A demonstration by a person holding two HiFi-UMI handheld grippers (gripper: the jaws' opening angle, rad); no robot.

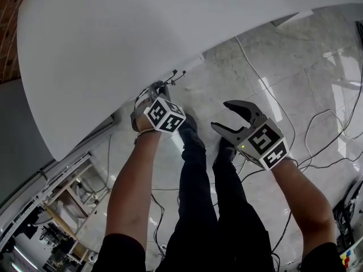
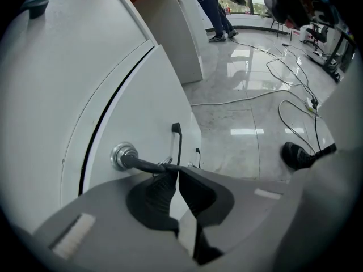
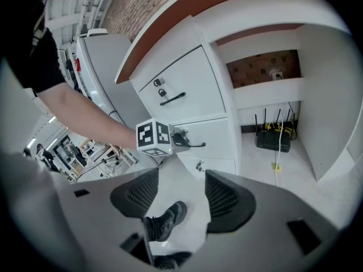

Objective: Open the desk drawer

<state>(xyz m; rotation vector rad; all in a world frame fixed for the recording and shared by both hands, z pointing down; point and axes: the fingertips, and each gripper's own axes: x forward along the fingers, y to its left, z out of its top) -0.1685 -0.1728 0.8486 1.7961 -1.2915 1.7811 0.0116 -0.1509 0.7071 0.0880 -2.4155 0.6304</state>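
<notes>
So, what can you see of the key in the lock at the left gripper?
The key looks dark and slim, with a thin metal ring at its outer end. It sticks out of a round silver lock in the white drawer front. The left gripper is shut on its outer end.

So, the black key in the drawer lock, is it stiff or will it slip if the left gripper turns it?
Probably stiff: the key stands straight out of the silver lock without sagging. It may slip, since the left gripper pinches only its narrow end. The small ring on it looks loose and would likely swing.
</notes>
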